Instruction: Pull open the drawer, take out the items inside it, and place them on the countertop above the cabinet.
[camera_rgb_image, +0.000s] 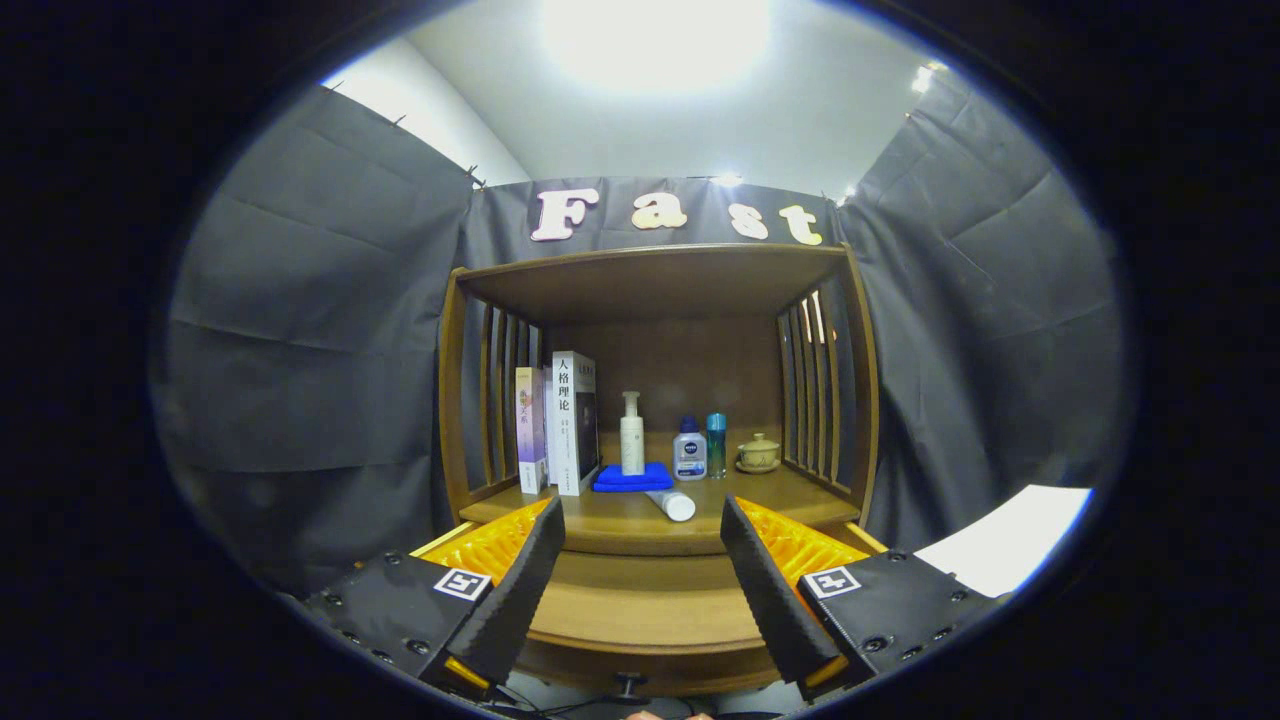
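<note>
A: Why is the claw (640, 570) hanging wide open, gripping nothing?
B: It is facing the drawer's knob (629, 684), near and low, below the counter (620, 522); the drawer looks shut.

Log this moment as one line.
gripper: open, empty | drawer: shut, knob below fingers | countertop: books, bottles, cloth, tube

- The drawer (640, 665): brown wood with a curved front and a small dark knob at its middle, lying low between and just below the jaws; whether it is pulled out cannot be told.
- The countertop (640, 520): flat brown wood above it.
</note>
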